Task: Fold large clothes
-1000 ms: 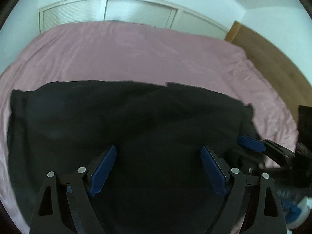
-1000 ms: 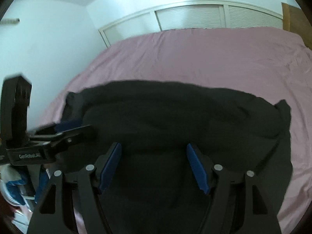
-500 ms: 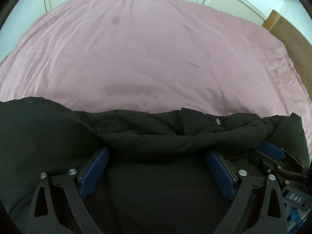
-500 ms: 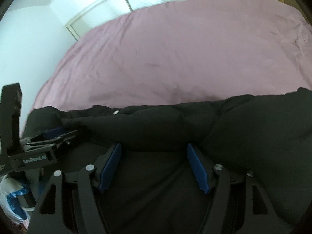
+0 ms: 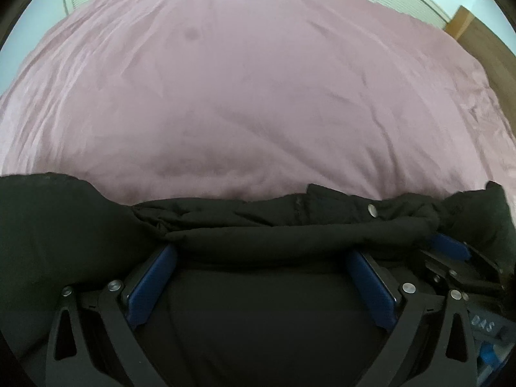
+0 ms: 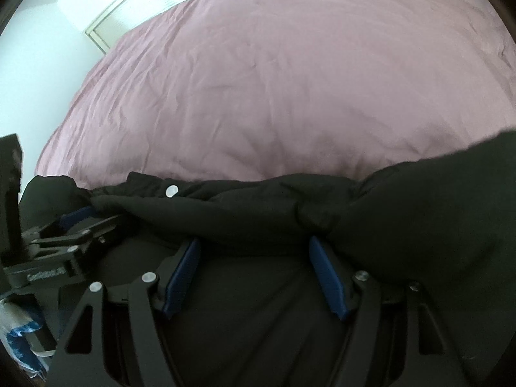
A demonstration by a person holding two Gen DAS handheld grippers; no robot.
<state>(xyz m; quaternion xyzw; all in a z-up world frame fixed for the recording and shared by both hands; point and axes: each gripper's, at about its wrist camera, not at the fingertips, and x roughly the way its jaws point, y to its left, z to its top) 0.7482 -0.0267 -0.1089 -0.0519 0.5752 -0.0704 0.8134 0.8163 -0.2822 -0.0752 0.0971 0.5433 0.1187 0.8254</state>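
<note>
Garment: a black padded jacket (image 5: 290, 225) is lying bunched along the near edge of the bed, its bulk sagging toward the cameras and filling the lower half of both views.
Long axis: the rolled ridge is running left to right across both grippers, a silver snap (image 5: 372, 210) showing on its far side.
Left gripper (image 5: 261, 258): its blue pads (image 5: 151, 287) are standing wide apart, with the ridge draping over their tips and dark cloth filling the gap between; whether it is gripping anything I cannot tell.
Right gripper (image 6: 254, 248): it is likewise spread wide under the same ridge, the pad (image 6: 327, 277) tips hidden by the fold; grip unclear.
Nearer hand: both are sitting side by side at the ridge, neither clearly closer; the right one is showing at the left camera's right edge.
Bed: a wrinkled pink sheet (image 5: 245, 96) is stretching away beyond the jacket.
Open room: judging from this, the free space for laying or folding lies straight ahead.
Edges: white louvred panels (image 6: 142, 3) are bounding the far end, a wooden panel (image 5: 477, 32) the far right.
</note>
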